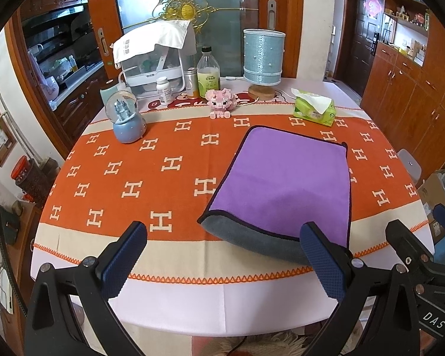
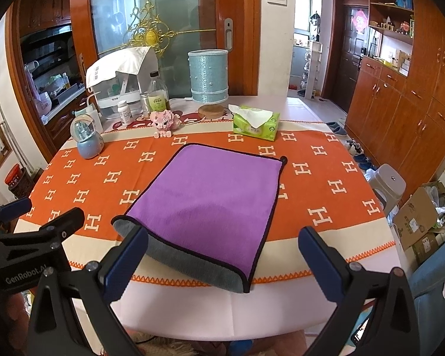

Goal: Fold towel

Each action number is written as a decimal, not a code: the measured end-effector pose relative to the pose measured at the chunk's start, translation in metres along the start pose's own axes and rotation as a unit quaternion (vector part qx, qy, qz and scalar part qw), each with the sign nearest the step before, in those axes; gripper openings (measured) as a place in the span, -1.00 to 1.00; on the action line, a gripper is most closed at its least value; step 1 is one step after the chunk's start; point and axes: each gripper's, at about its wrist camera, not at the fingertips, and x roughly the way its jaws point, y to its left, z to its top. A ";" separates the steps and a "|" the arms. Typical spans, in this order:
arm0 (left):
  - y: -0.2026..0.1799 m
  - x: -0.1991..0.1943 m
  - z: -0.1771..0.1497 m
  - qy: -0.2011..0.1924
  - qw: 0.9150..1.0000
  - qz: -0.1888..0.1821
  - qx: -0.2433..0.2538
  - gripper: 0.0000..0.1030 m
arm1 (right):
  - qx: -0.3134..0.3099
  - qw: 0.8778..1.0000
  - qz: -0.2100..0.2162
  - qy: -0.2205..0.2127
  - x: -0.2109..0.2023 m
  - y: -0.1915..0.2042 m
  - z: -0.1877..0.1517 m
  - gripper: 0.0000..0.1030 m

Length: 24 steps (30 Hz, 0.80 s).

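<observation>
Right wrist view: purple towel [image 2: 210,195] lies folded on the surface, long axis running away toward the tissue box [image 2: 256,123], its near edge between the right gripper [image 2: 222,262]'s spread, empty fingers [image 2: 126,262], left gripper [image 1: 222,256] likewise released.

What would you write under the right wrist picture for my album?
Open right tongs hover over a folded purple towel on the orange tablecloth.

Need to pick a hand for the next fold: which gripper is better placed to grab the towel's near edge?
Probably right. The right gripper, open, faces the towel squarely, its near gray edge lying between the fingers. The left gripper, also open, sits off to the towel's left, with only its right finger before the edge.
</observation>
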 end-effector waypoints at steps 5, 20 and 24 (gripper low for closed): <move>0.002 -0.002 -0.001 -0.003 1.000 -0.005 0.003 0.99 | 0.006 1.000 -0.004 0.001 -0.003 -0.001 0.000 0.97; 0.007 0.003 0.004 -0.007 1.000 -0.002 0.028 0.99 | 0.013 1.000 -0.014 -0.012 -0.010 -0.005 -0.001 0.97; 0.014 0.016 0.011 0.006 0.999 -0.012 0.039 0.99 | 0.008 1.000 -0.006 -0.014 -0.006 -0.008 0.000 0.97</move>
